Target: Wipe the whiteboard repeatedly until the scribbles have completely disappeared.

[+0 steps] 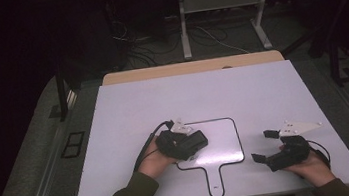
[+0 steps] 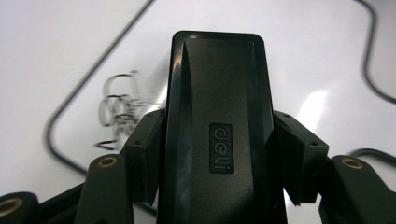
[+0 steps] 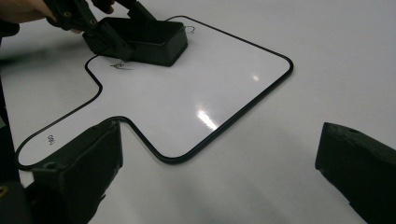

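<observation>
The white rectangular bench carries a small white paddle-shaped whiteboard with a black rim, its handle pointing toward the person. On the board's left part rests a black plastic block-shaped eraser, over dark scribbles. The left hand, forearm angled in from the bottom, holds the left tool clamped on the eraser's sides. The right hand rests on the bench beside the board, well apart, with the right tool pointing left, jaws spread wide with nothing between them.
</observation>
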A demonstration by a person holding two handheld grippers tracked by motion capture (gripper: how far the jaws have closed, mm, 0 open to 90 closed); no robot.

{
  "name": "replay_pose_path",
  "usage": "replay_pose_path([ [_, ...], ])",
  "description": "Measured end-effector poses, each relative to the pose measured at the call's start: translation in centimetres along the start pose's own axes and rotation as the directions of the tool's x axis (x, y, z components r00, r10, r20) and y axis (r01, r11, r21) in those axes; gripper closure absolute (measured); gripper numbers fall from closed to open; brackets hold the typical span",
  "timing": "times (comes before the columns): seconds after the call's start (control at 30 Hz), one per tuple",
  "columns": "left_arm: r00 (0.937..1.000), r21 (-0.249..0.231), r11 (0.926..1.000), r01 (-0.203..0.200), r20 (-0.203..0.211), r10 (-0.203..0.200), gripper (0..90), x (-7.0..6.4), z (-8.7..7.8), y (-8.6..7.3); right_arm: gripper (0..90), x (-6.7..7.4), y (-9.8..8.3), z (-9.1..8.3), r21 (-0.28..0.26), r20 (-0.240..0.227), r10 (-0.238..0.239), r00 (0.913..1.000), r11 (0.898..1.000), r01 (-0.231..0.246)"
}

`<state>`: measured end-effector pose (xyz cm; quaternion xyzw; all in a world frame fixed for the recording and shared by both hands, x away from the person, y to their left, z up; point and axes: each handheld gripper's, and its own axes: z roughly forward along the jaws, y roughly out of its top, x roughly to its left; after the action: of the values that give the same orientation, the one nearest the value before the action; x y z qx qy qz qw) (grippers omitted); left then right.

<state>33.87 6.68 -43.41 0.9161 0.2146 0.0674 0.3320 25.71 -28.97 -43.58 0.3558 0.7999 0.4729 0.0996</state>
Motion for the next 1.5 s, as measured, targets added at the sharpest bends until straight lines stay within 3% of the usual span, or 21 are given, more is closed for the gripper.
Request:
replay_pose_path([
  [0.2, 0.9985, -0.002, 0.9997, 0.025, -0.049, -0.025, 39.1, 1.9, -0.1, 0.0, 0.0, 0.0, 0.0, 0.0, 0.001, 0.001, -0.002, 1.0000, 1.000, 0.002],
  [0.27, 0.9978, -0.011, 0.9990, 0.042, -0.051, -0.043, 39.2, 2.4, 0.0, -0.1, 0.0, 0.0, 0.0, 0.1, 0.002, 0.001, -0.002, 1.0000, 1.000, 0.002],
  [0.4, 0.9967, -0.004, 0.9993, 0.037, -0.072, -0.037, 39.1, 3.1, 0.0, 0.1, 0.0, 0.0, 0.0, 0.1, 0.004, 0.002, -0.002, 1.0000, 1.000, 0.002],
  [0.83, 0.9888, -0.010, 0.9968, 0.079, -0.126, -0.080, 39.1, 6.1, 0.5, 0.8, 0.0, -0.1, -0.1, 0.0, 0.005, 0.004, 0.004, 1.0000, 1.000, -0.004],
  [0.97, 0.9885, 0.001, 0.9974, 0.072, -0.134, -0.071, 39.1, 5.8, 0.5, 0.9, 0.0, -0.1, -0.1, 0.0, 0.004, 0.004, 0.004, 1.0000, 1.000, -0.004],
  [1.17, 0.9938, 0.029, 0.9991, 0.031, -0.107, -0.028, 39.1, 4.5, 0.7, 1.3, 0.0, -0.1, -0.1, 0.0, 0.003, 0.003, 0.001, 1.0000, 1.000, -0.001],
  [1.3, 0.9935, 0.039, 0.9992, 0.004, -0.114, 0.000, 39.2, 4.1, 0.7, 1.5, 0.0, -0.1, -0.1, 0.0, 0.003, 0.003, 0.001, 1.0000, 1.000, -0.001],
  [1.5, 0.9827, 0.021, 0.9978, 0.064, -0.176, -0.059, 39.2, 5.8, 0.3, 0.9, 0.0, -0.1, -0.1, 0.0, 0.005, 0.002, 0.003, 1.0000, 1.000, -0.003],
])
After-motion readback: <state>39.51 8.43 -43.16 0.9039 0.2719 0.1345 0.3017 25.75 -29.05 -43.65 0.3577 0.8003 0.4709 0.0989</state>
